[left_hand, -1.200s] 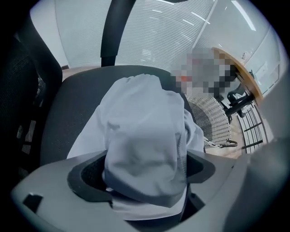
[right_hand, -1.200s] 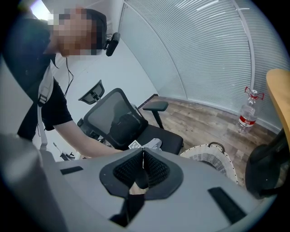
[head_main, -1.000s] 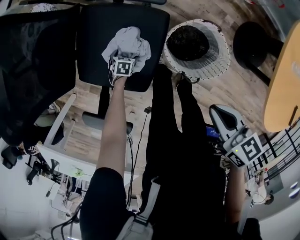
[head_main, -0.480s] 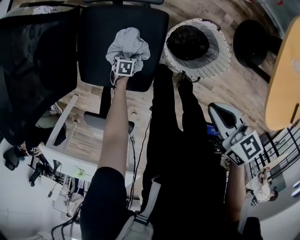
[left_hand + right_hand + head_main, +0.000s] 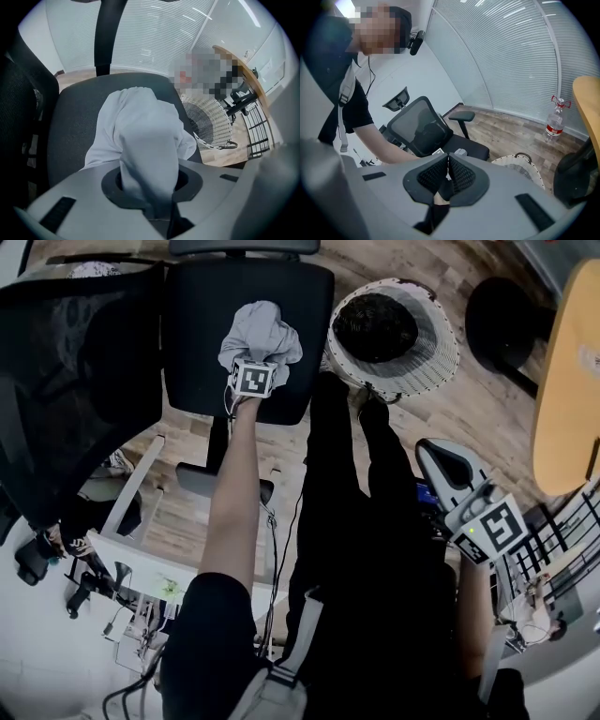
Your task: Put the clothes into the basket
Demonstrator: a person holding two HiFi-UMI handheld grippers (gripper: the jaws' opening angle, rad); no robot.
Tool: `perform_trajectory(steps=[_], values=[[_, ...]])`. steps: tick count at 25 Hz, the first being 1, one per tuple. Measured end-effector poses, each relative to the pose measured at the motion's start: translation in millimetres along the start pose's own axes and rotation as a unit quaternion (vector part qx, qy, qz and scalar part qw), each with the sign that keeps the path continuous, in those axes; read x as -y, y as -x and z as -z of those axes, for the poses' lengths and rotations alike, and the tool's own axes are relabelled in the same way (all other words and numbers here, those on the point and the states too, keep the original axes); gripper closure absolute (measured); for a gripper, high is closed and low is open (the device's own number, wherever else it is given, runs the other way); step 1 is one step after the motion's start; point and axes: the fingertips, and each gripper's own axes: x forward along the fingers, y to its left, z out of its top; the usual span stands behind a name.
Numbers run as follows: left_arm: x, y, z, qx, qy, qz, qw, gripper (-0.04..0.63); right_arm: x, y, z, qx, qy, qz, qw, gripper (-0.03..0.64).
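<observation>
A crumpled grey garment (image 5: 262, 332) lies on the black seat (image 5: 197, 334) of an office chair. My left gripper (image 5: 256, 360) points steeply down into it. In the left gripper view its jaws are closing, and a bunched fold of the grey garment (image 5: 140, 140) is pinched between them. The white wicker basket (image 5: 442, 352) stands on the floor just right of the chair, with dark clothes (image 5: 375, 324) inside. My right gripper (image 5: 442, 463) hangs low at the right, away from both. Its pads (image 5: 459, 174) meet, with nothing between them.
A second black mesh chair (image 5: 75, 381) stands at the left. A round black stool (image 5: 497, 320) and a wooden table (image 5: 562, 381) are at the right of the basket. The person's dark-clothed legs (image 5: 347, 502) stand between the chair and my right gripper. A bottle (image 5: 554, 121) stands by the blinds.
The garment has been gathered into a narrower bunch under my left gripper, which has taken hold of it. My right gripper has stayed where it was.
</observation>
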Motion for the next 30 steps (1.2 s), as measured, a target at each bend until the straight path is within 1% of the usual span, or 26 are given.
perform_trajectory(steps=[3, 5, 8, 10, 12, 14, 17, 20, 25, 30], values=[[11.3, 12.9, -3.9, 0.007, -0.001, 0.010, 0.9999, 0.479, -4.2, 5.1, -7.4, 0.011, 0.005, 0.000, 1.000, 0.600], [16.5, 22.2, -3.0, 0.013, -0.005, 0.009, 0.9999, 0.479, -8.5, 9.0, -12.6, 0.015, 0.013, -0.001, 1.000, 0.600], [15.6, 36.1, 5.5, -0.009, -0.008, -0.003, 0.9999, 0.480, -10.7, 12.1, -22.2, 0.031, 0.023, -0.001, 0.999, 0.600], [19.7, 45.9, 6.1, -0.011, -0.005, 0.001, 0.9999, 0.480, -12.3, 15.6, -27.3, 0.040, 0.028, -0.002, 0.999, 0.600], [28.6, 55.3, 3.7, 0.004, -0.003, 0.014, 0.9999, 0.480, -15.6, 20.7, -30.4, 0.045, 0.033, -0.002, 0.998, 0.600], [34.8, 67.5, 3.2, 0.014, -0.004, 0.017, 0.9997, 0.480, -18.7, 26.8, -31.2, 0.050, 0.037, -0.002, 0.998, 0.600], [45.7, 93.0, 4.2, 0.017, 0.006, 0.021, 0.9996, 0.480, -19.3, 37.5, -33.7, 0.059, 0.043, 0.005, 0.997, 0.600], [51.6, 115.1, -1.4, 0.024, 0.004, 0.017, 0.9996, 0.480, -17.6, 47.2, -42.6, 0.077, 0.048, 0.012, 0.996, 0.600], [70.1, 146.5, -7.6, 0.038, -0.014, 0.022, 0.9989, 0.480, -15.2, 62.6, -50.4, 0.099, 0.053, 0.021, 0.993, 0.600], [93.2, 180.6, -26.2, 0.082, -0.039, 0.039, 0.9951, 0.480, -9.2, 80.2, -56.2, 0.124, 0.049, 0.041, 0.990, 0.600]])
